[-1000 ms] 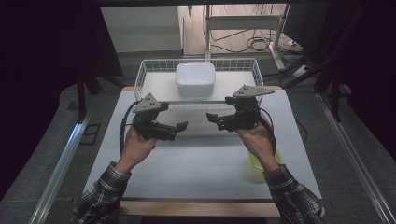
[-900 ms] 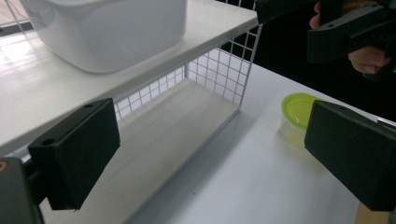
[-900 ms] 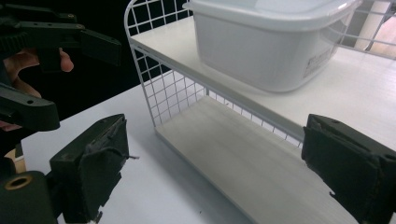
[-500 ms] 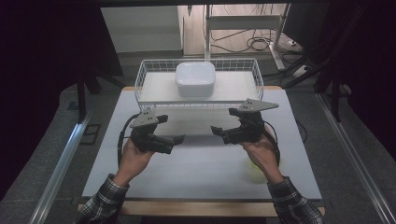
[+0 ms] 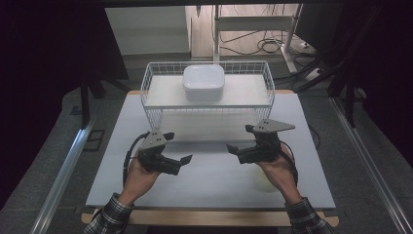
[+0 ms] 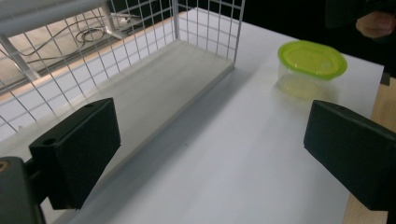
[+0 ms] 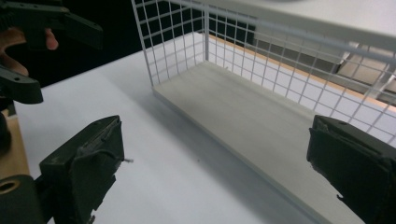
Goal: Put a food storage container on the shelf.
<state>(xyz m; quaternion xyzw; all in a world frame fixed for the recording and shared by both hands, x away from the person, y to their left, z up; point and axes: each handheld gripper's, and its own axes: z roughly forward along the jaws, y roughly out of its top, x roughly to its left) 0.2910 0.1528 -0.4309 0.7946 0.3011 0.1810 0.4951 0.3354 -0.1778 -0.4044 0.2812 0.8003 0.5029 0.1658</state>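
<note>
Over the near half of the white table I am holding both claws in the air, my left gripper and my right gripper pointing toward each other with a bare stretch of tabletop lying between them. Both are standing with their jaws spread wide and nothing between them, as each gripper view is showing plain table through the gap. Beyond them the white wire basket is sitting across the far middle of the table, its mesh front wall closing off the way ahead while its pale board floor is running along just past my jaws. A white lidded box is resting on top of the basket. Nearest my right hand, the clear tub with the green lid is standing upright on the table near the right edge, apart from the basket's corner. Bare table is lying open to either side of the basket and along the front edge.
</note>
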